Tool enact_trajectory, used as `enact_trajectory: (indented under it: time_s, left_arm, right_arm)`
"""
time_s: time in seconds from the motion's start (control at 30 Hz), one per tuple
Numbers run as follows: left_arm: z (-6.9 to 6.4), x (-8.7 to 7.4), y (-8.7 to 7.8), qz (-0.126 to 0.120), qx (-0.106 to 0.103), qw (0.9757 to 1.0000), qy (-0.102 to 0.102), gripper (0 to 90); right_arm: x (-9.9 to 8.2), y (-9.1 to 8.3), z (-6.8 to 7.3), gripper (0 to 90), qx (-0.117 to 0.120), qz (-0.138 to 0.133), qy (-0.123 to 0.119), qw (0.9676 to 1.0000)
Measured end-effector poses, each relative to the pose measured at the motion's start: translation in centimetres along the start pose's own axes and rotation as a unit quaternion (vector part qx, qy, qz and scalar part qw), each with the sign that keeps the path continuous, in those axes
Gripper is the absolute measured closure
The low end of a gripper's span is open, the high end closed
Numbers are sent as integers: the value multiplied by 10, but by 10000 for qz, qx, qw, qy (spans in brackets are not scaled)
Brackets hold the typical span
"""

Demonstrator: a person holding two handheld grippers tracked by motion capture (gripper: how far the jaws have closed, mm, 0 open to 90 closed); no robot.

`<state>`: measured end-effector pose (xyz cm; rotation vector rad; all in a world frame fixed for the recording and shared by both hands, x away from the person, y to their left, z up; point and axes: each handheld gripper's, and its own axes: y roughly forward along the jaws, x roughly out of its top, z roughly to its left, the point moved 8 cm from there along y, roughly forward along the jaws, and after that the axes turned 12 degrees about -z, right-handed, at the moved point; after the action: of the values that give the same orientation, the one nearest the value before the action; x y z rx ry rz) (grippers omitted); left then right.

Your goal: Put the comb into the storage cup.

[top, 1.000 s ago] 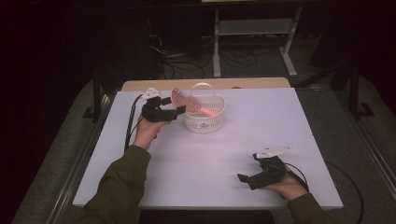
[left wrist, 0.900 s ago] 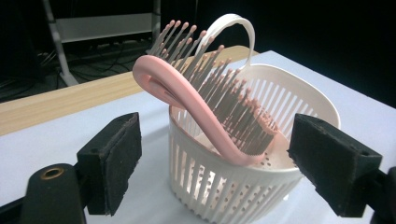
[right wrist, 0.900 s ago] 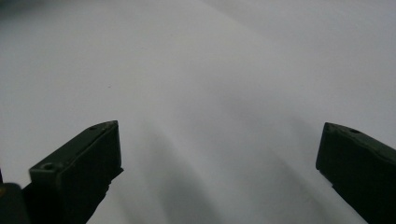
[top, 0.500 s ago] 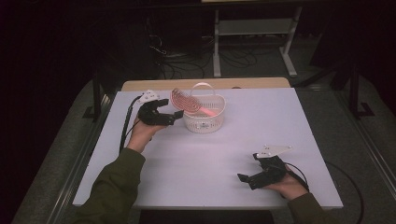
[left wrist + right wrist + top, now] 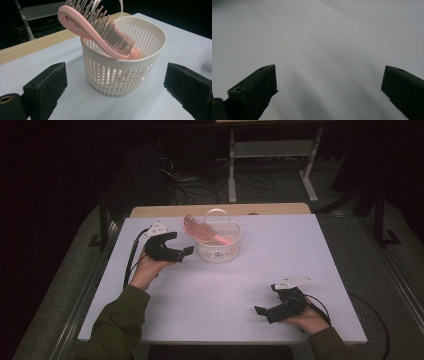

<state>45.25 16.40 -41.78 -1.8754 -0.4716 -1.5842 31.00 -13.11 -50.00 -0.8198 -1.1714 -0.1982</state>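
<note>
Hairbrush [image 5: 100, 32]: leans in basket [image 5: 140, 72], handle down
Left gripper [image 5: 186, 251]: jaws just opening, spread, empty; we back off level, sparing the rim
Right gripper [image 5: 262, 310]: spread, idle on table [image 5: 250, 270]

White surface [image 5: 240, 285], bare across most of its top. Strip of pale wood [image 5: 280, 209] along its far edge. Beyond, on dark floor, tangled black cables [image 5: 175, 175] beside white metal stand [image 5: 272, 150] with low shelf. Metal rail [image 5: 82, 300] down left side.
</note>
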Motion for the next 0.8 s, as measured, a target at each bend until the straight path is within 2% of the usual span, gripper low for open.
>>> enact_trajectory:
  time_s: [0.13,0.4,0.8]
  left_arm:
    - [-5,-4,-5,97,-109,9999,28,8]
    - [-12,-11,-18,162,-129,9997,131,0]
    - [-26,-27,-39,265,-216,9993,141,0]
  right_arm:
    - [0,0,0,0,2,-8,-18,10000]
    - [1,0,1,0,3,-22,-22,10000]
    - [1,0,1,0,0,-28,-20,10000]
